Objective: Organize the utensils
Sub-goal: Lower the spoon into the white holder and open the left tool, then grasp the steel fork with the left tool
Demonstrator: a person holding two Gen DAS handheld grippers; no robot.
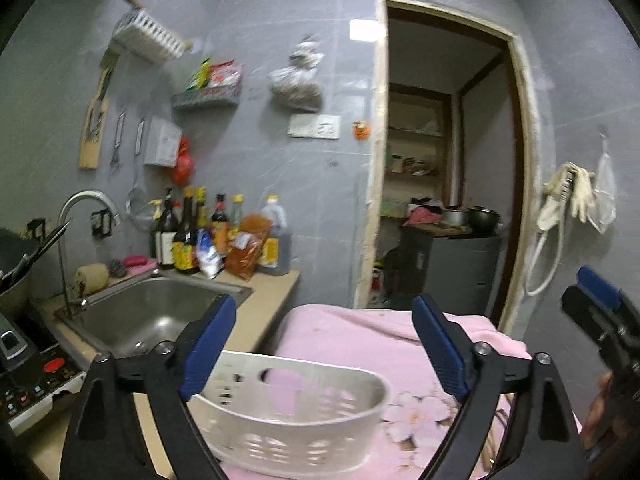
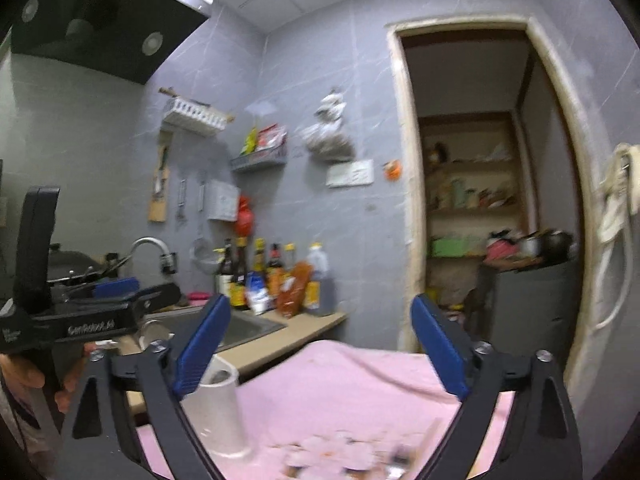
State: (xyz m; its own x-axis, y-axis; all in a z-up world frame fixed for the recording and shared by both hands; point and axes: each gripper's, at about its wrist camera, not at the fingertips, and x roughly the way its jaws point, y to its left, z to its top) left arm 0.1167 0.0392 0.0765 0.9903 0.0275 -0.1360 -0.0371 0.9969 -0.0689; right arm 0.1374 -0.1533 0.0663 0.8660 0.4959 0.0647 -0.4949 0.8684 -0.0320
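Note:
A white slotted plastic utensil basket lies on a pink floral cloth just below and between my left gripper's blue fingers; the gripper is open and empty above it. The basket's end shows in the right wrist view at lower left. My right gripper is open and empty above the pink cloth. Blurred utensils lie on the cloth at the bottom edge. The right gripper shows at the left wrist view's right edge; the left gripper shows at the right wrist view's left.
A steel sink with a tap sits left of the cloth. Sauce bottles stand behind it. An induction cooker and a wok are at far left. A doorway opens ahead. Gloves hang right.

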